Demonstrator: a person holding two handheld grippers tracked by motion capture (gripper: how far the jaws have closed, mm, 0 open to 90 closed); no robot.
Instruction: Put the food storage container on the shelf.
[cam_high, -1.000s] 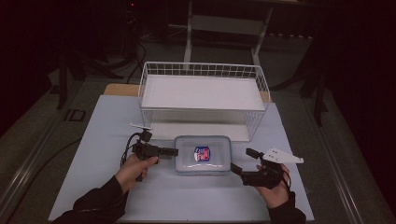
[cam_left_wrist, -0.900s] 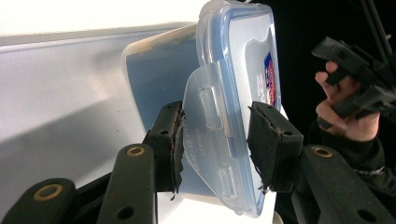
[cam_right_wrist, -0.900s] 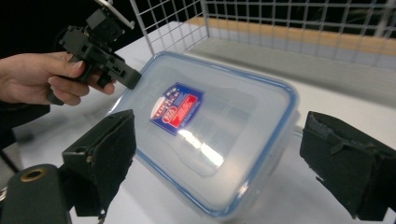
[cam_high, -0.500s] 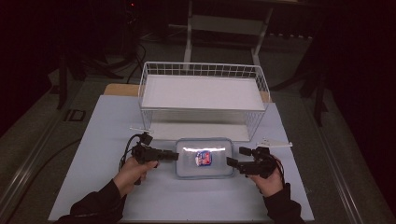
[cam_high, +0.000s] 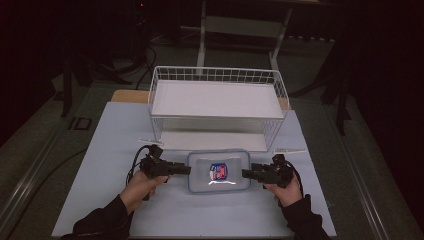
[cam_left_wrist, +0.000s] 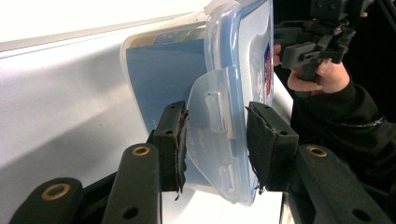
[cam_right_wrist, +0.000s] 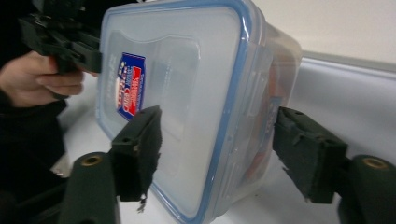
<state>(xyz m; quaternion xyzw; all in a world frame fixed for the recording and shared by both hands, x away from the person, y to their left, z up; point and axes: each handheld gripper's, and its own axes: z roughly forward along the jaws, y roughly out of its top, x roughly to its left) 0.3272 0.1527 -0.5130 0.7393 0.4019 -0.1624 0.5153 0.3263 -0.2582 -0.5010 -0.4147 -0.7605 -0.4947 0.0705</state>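
Dim room, dark surroundings; overhead light brightens the bench (cam_high: 125, 150). Glare streaks the container lid (cam_high: 218, 171). Close-ups are soft, slightly blurred at edges.

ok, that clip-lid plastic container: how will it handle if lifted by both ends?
The container looks like rigid plastic, so probably stiff, not floppy. Its smooth lid may be slippery under the pads. The side latch flap between the left tool jaws could flex or pop open if squeezed.
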